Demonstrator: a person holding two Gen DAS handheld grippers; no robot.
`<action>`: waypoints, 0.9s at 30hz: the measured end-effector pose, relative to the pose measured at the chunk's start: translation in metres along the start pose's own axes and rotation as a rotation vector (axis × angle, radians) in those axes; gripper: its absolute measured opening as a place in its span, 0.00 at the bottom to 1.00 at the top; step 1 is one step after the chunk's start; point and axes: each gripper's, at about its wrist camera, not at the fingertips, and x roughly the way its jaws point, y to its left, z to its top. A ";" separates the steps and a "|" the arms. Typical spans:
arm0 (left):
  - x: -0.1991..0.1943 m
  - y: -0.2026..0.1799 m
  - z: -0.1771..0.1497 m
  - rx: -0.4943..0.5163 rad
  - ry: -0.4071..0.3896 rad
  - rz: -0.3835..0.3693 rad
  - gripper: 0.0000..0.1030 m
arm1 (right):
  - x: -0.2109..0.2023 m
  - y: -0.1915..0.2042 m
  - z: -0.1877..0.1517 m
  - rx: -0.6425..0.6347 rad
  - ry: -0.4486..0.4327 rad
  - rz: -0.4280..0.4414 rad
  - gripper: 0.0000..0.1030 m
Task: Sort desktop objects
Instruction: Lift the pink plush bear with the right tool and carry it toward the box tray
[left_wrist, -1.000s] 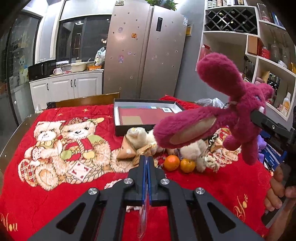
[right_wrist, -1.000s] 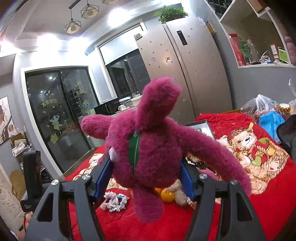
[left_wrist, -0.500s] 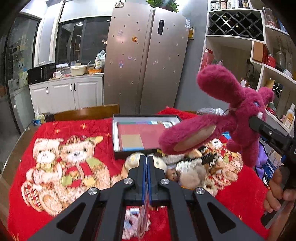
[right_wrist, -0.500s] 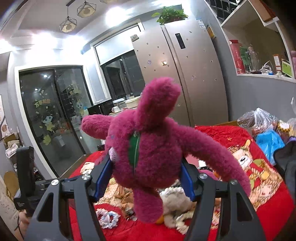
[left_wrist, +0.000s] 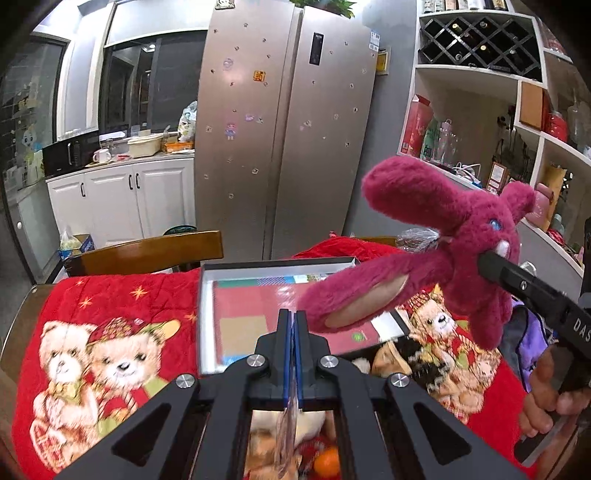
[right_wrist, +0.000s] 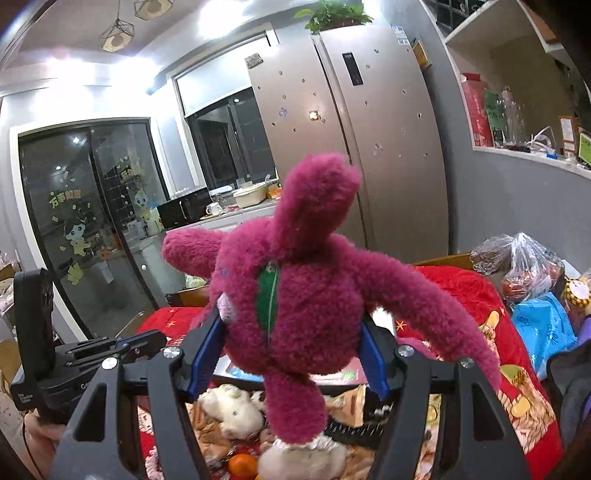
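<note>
A magenta plush toy (right_wrist: 306, 295) with long limbs hangs in the air, and my right gripper (right_wrist: 291, 350) is shut on its body. In the left wrist view the same plush toy (left_wrist: 461, 236) is at the right, over the open shallow box (left_wrist: 207, 295) with a red inside. My left gripper (left_wrist: 291, 317) is shut, with a thin clear strip (left_wrist: 288, 424) pinched between its blue pads and hanging down. It points at the box's near edge. Below both grippers lies a pile with an orange (right_wrist: 242, 465), a white plush (right_wrist: 232, 410) and a black comb (right_wrist: 351, 430).
A red blanket with teddy bears (left_wrist: 103, 354) covers the table. A wooden chair back (left_wrist: 147, 251) stands behind it. Plastic bags (right_wrist: 524, 266) and a blue bag (right_wrist: 543, 325) sit at the far right. A fridge (left_wrist: 280, 147) and wall shelves (left_wrist: 480, 110) stand beyond.
Both grippers have moved forward and up over the table. The pile that lay ahead is now beneath them and the box is closer. The plush stays gripped, and the left jaws stay shut.
</note>
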 end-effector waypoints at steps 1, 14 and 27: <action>0.007 -0.001 0.003 0.000 0.003 -0.001 0.01 | 0.008 -0.006 0.003 0.003 0.005 -0.004 0.65; 0.105 -0.001 0.026 0.015 0.005 0.023 0.01 | 0.123 -0.059 0.011 0.037 0.103 -0.021 0.65; 0.155 0.037 0.017 -0.108 0.089 0.004 0.01 | 0.227 -0.087 -0.012 0.088 0.309 -0.094 0.65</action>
